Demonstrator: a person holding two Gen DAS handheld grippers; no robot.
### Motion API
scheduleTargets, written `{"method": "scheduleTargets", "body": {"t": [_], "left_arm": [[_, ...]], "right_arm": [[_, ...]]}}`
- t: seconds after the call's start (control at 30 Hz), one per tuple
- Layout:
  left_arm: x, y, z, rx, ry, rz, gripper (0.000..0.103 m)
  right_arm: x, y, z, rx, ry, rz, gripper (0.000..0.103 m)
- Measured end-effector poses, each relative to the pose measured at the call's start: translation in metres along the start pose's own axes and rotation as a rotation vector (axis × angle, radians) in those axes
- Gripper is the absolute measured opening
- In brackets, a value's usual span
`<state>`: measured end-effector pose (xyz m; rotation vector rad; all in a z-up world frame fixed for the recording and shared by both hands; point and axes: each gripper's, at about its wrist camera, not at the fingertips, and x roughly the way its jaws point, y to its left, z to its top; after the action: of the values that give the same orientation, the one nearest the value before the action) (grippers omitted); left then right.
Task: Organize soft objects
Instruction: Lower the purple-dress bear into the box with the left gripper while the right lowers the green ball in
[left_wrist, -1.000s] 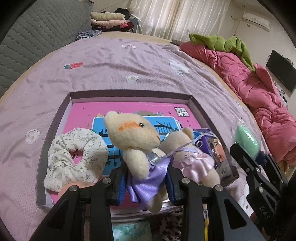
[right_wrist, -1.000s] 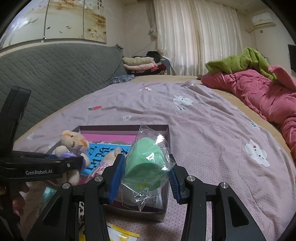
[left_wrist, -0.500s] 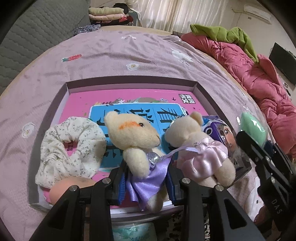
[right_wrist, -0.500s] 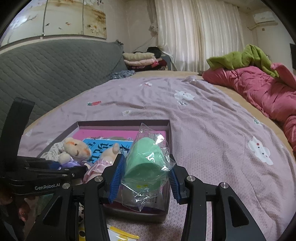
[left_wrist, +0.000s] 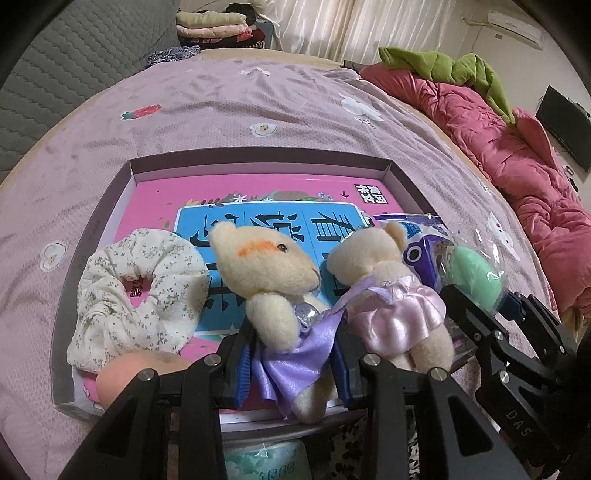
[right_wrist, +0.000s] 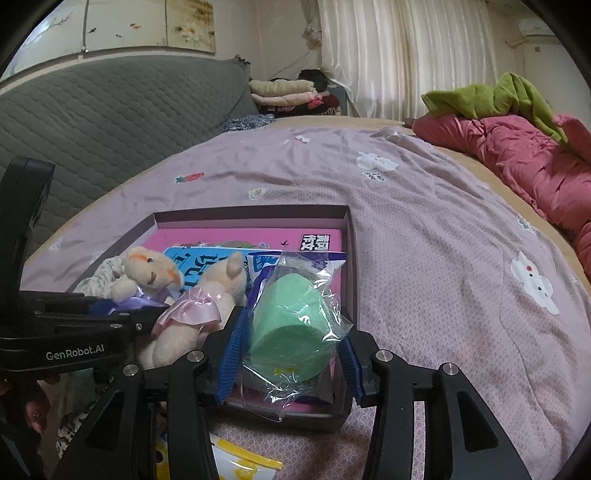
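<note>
My left gripper (left_wrist: 291, 360) is shut on a cream teddy bear in a purple dress (left_wrist: 273, 280), held over the near edge of a shallow box (left_wrist: 258, 162) with a pink book inside. A second bear in a pink dress (left_wrist: 391, 295) hangs beside it, joined by a ribbon. My right gripper (right_wrist: 290, 352) is shut on a green sponge in clear wrap (right_wrist: 291, 321), over the box's near right corner. Both bears also show in the right wrist view (right_wrist: 151, 273). A floral scrunchie (left_wrist: 136, 291) and a peach sponge (left_wrist: 136, 373) lie in the box.
A purple packet (left_wrist: 424, 247) lies in the box at the right. The box sits on a purple bedsheet (left_wrist: 258, 103). A red quilt (left_wrist: 517, 155) lies at the right, folded clothes (left_wrist: 218, 27) at the far end. A yellow packet (right_wrist: 236, 461) and a tissue pack (left_wrist: 266, 461) lie near me.
Both grippers have moved forward and down toward the box, still holding the purple-dress bear and the green sponge. The pink-dress bear now rests lower over the box.
</note>
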<state>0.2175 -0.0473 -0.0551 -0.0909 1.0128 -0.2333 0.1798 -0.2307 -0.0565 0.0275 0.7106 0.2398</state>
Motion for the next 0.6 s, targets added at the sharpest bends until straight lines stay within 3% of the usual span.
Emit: {"method": "scheduleTargets", "body": {"t": [0.23, 0.53, 0.6], "left_arm": [[0.0006, -0.0007, 0.0000, -0.002, 0.005, 0.005, 0.036], [0.0009, 0.0002, 0.0008, -0.002, 0.011, 0.012, 0.036], [0.0011, -0.0004, 0.0007, -0.003, 0.011, 0.012, 0.037]], "right_arm": [[-0.0011, -0.0002, 0.0017, 0.004, -0.002, 0.001, 0.051], [-0.0063, -0.0027, 0.0032, 0.020, -0.019, 0.030, 0.063], [-0.0091, -0.0031, 0.0043, 0.020, -0.034, 0.021, 0.069]]}}
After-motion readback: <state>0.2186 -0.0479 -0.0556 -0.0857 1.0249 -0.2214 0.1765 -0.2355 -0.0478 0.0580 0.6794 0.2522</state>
